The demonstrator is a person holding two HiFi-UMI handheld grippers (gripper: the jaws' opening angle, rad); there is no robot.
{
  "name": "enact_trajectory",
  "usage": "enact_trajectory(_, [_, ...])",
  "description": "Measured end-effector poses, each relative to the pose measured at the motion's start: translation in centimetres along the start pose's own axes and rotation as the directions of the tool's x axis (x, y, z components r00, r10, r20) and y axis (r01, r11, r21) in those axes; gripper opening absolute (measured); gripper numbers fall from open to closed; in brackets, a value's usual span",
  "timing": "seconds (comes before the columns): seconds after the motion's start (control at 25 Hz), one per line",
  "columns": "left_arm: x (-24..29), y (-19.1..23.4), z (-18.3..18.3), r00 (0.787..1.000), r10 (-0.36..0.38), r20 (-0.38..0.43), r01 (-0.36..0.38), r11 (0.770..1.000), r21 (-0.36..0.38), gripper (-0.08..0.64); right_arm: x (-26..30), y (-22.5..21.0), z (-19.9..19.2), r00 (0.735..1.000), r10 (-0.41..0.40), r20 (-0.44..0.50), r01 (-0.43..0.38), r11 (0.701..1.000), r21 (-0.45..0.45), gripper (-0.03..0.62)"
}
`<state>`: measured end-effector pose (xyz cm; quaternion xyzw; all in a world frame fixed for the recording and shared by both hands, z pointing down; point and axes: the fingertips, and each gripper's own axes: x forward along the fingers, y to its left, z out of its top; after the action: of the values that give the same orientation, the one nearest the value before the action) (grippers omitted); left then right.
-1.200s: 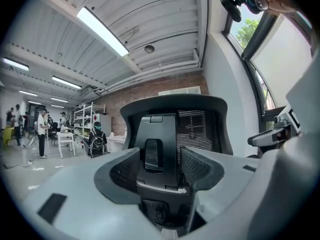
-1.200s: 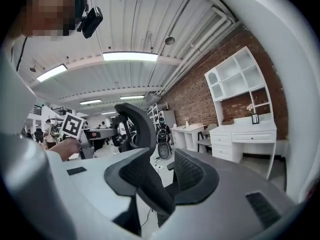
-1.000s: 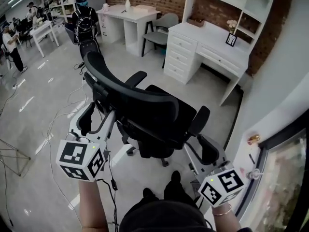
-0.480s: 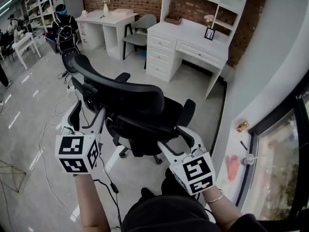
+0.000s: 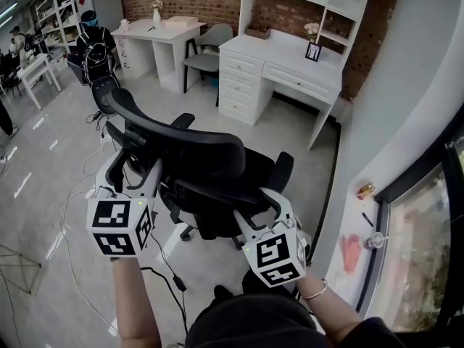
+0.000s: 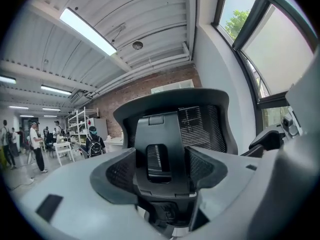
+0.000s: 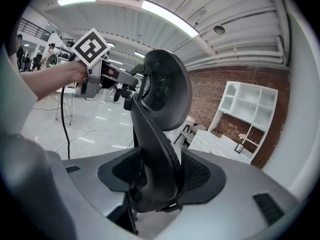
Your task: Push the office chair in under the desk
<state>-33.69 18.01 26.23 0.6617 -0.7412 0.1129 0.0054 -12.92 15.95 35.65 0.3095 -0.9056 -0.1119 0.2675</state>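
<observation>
The black office chair point(image 5: 196, 151) stands on the floor with its back toward me and its seat toward the white desk point(image 5: 279, 49), a stride short of it. My left gripper point(image 5: 132, 167) is at the left side of the backrest. Its jaws have just been opening and stand wide, with the chair's back spine point(image 6: 160, 149) in the gap. My right gripper point(image 5: 255, 210) is at the backrest's lower right. Its jaws have also just been opening, and the backrest's edge point(image 7: 155, 149) runs between them. Neither pair of pads visibly presses on the chair.
A second white desk with a grey chair point(image 5: 210, 46) stands at the back. A person with a black backpack point(image 5: 94, 42) is at the far left. Cables point(image 5: 80, 194) trail over the floor left of the chair. A wall and window sill point(image 5: 362, 216) run along the right.
My right gripper has moved left and down toward the backrest's right side and rolled. The left gripper has hardly moved. Both pairs of jaws stand wider.
</observation>
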Motion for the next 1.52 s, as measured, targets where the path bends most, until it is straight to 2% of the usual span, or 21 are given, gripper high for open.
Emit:
enact_trajectory(0.2, [0.6,0.2,0.2,1.000,-0.013,-0.008,0.013,1.000,0.008,0.296,0.6,-0.1,0.1,0.999,0.028,0.016,-0.028,1.000,-0.009,0.250])
enact_trajectory(0.56, [2.6,0.4,0.8,0.999,-0.046,-0.009,0.046,0.999,-0.005,0.296,1.3,-0.6,0.4,1.000,0.004,0.017,-0.003,1.000,-0.024,0.244])
enact_trajectory(0.72, [4.1,-0.7,1.1,0.997,-0.071,-0.015,0.072,0.997,0.003,0.296,2.4,-1.9,-0.9,0.999,-0.026,-0.025,0.026,0.999,-0.035,0.229])
enact_trajectory(0.84, [5.3,-1.9,1.4,0.996,-0.085,-0.017,0.085,0.996,0.006,0.296,2.7,-3.5,-1.7,0.998,-0.057,-0.042,0.055,0.998,-0.042,0.224])
enact_trajectory(1.52, [16.6,-9.6,5.6,0.987,-0.159,-0.024,0.160,0.987,0.029,0.296,5.4,-16.6,-5.1,0.991,-0.110,-0.078,0.111,0.994,0.006,0.229])
